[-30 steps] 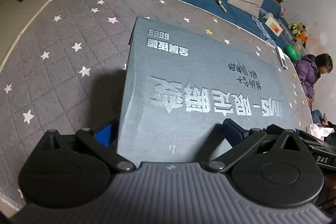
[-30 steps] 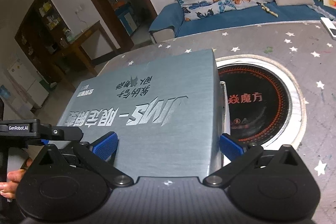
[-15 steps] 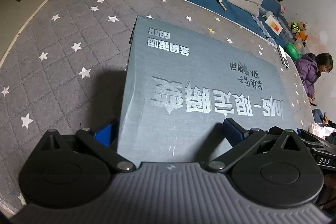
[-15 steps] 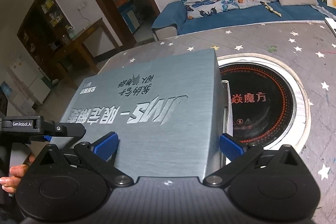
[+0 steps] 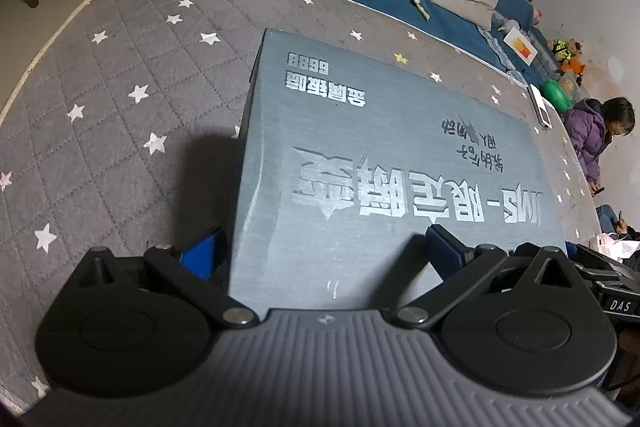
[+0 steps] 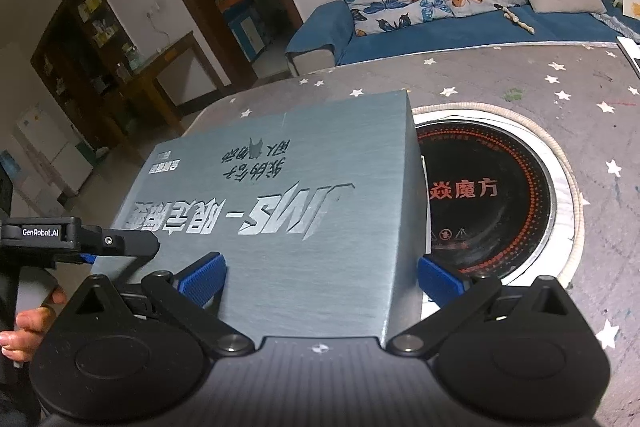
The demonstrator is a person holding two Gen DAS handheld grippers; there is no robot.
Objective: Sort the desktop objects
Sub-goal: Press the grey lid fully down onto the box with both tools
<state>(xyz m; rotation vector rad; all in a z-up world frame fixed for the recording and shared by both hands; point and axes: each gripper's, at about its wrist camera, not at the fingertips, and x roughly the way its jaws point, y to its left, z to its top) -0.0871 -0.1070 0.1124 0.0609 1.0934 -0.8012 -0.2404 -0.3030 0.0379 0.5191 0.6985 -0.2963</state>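
Box: a wide grey box [image 5: 384,163] with silver lettering lies flat on the counter [image 5: 120,115], its right end overlapping the rim of the round hotplate [image 6: 492,203] set into the top.
Left gripper [image 5: 324,255]: we have it at the near edge of the box toward its left end. One blue finger [image 5: 200,255] sits just off the left side and the other lies over the lid. The fingers are spread apart and grip nothing.
Right gripper [image 6: 320,279]: we hold it at the right end of the same near edge. Its fingers [image 6: 202,281] are spread as well, one over the lid and one just past the right side wall, and they are not closed on the box.
Step in hand: by our reading, we are lining up both grippers to shift or lift the box as one piece.
Doing it well: the box is too wide for one gripper, so we should work both ends together and keep them level, so that the lid does not slide or tip.
Risk: the lid looks smooth, so fingers pressing on top alone may slip. A hold under or against the near edge seems safer.
Also on the counter: a white remote [image 5: 540,105] lies near the far right edge, well apart from the box.
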